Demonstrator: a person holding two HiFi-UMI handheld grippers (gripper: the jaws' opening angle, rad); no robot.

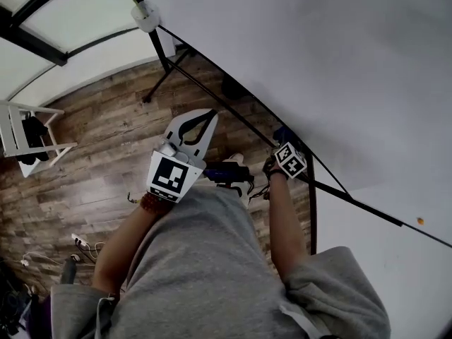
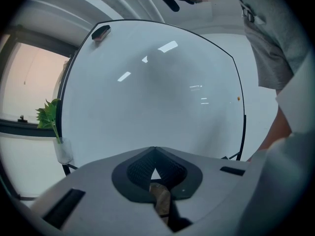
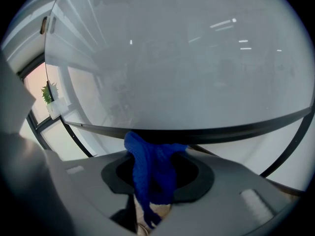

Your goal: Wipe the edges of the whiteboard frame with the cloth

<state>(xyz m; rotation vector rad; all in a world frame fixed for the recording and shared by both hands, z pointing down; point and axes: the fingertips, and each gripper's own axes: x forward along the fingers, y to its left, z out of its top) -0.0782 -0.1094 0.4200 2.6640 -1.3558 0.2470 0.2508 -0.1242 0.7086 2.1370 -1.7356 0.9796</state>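
At the lower edge of the whiteboard frame [image 3: 221,133], the blue cloth [image 3: 150,176] sits clamped in the right claw [image 3: 156,156], jaws narrow on it. Its upper fold lies up against the black bar and the rest hangs down between the jaws. Right forearm [image 1: 282,221] bare, sleeve bunched at the elbow, stretched straight ahead to the frame, with the whiteboard [image 1: 318,55] face tilting away above it. Left forearm [image 1: 121,244] angles forward over the wood floor [image 1: 106,140], left claw [image 1: 210,116] tips closed together on nothing, pointed at the board, short of the frame.
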